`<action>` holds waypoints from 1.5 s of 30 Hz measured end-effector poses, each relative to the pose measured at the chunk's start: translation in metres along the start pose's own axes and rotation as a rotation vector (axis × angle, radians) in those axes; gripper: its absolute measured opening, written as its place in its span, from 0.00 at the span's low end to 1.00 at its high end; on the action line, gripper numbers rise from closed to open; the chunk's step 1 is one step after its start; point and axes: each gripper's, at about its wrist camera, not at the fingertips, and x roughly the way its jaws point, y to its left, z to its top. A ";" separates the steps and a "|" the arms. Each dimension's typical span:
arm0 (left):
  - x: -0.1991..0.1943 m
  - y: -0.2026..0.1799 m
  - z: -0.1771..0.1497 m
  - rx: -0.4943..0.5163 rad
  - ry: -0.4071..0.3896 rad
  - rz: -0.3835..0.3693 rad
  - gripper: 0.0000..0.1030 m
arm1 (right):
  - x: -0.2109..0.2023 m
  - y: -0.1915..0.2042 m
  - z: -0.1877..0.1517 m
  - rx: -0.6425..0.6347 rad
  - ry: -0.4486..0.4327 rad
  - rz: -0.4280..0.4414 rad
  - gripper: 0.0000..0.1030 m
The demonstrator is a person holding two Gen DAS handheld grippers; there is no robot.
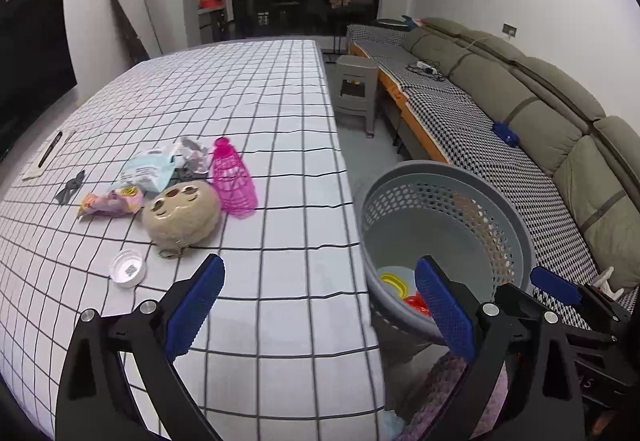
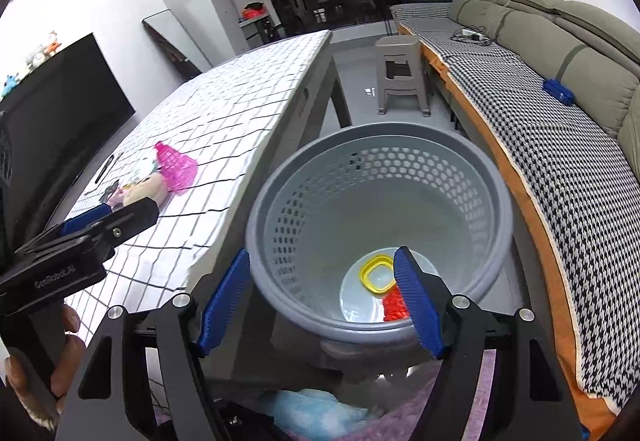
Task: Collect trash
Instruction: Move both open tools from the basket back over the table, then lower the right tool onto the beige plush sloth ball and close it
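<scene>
Left claw [image 1: 316, 309] is spread wide w/ nothing between the blue pads, hanging over the near edge of the table [image 1: 280, 89], which has a grid cloth on it. Right claw [image 2: 326, 301] is also spread and empty, sitting over the near rim of the grey bin [image 2: 496, 177], w/ one pad outside the wall and one over the inside. In the left view the bin [image 1: 516, 209] is at abt 3 o'clock from the claw, just off the table edge on the sofa [image 1: 540, 89] side.

Inside the bin bottom: a yellow ring [image 2: 376, 273] and a red scrap [image 2: 394, 307] touching each other.

The rest of the trash is on the table at 10–11 o'clock from the left claw: a white cap [image 1: 129, 268] is nearest, then a tan plush [image 1: 182, 212], a pink net [image 1: 233, 179] beside it, a pink wrapper [image 1: 110, 203], a pale blue pack [image 1: 150, 171], all bunched close. A black scrap [image 1: 71, 187] and pen [image 1: 50, 149] are further out at 10. A stool [image 1: 356, 89] stands btw table and sofa at 1 o'clock.
</scene>
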 end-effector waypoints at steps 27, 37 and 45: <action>-0.012 0.165 -0.030 -0.239 0.032 0.293 0.92 | 0.097 0.166 0.023 -0.312 0.134 0.201 0.69; -0.006 0.199 -0.033 -0.287 0.050 0.315 0.92 | 0.128 0.201 0.046 -0.350 0.144 0.202 0.69; 0.003 0.209 -0.034 -0.296 0.072 0.318 0.91 | 0.154 0.222 0.054 -0.389 0.192 0.214 0.69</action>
